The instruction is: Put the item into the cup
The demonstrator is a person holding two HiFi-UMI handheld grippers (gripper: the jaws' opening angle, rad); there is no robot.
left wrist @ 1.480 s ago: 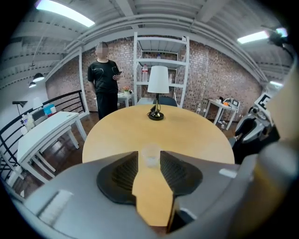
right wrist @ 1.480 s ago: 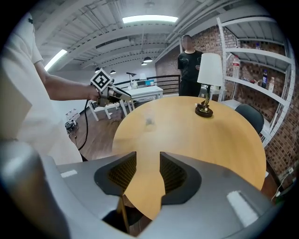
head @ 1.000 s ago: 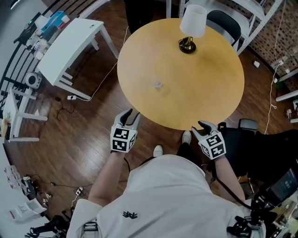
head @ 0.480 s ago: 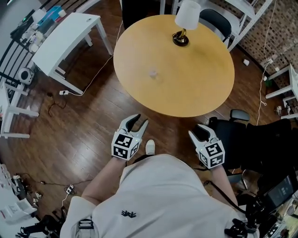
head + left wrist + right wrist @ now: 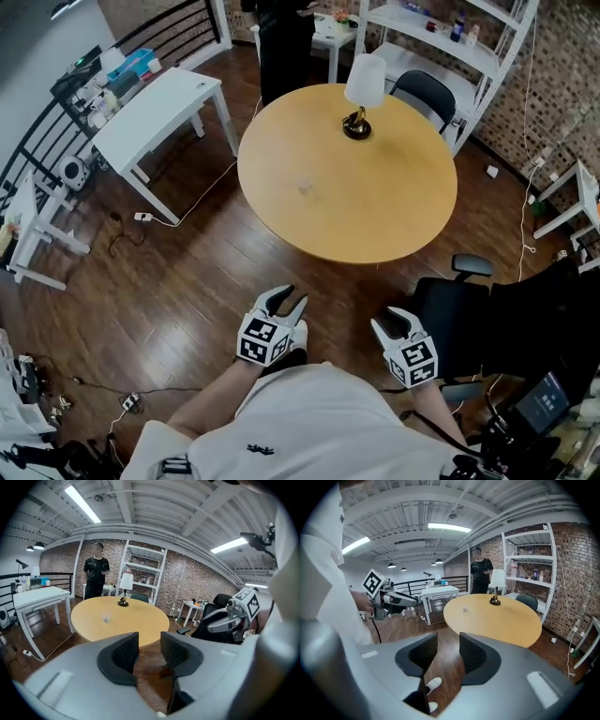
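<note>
A small clear cup stands on the round yellow table, left of its middle. I also see this cup in the left gripper view and, farther off, the cup in the right gripper view. No item to go into it shows in any view. My left gripper and right gripper hang over the wooden floor, short of the table's near edge. The left gripper stands open with nothing between its pads. The right gripper is likewise open and empty.
A lamp with a white shade stands at the table's far side. A white desk is at the left, and a black office chair sits beside my right gripper. A person stands beyond the table, near white shelves.
Both grippers have drawn back from the table's edge toward me, and the table now lies farther away. Their jaws look unchanged.
</note>
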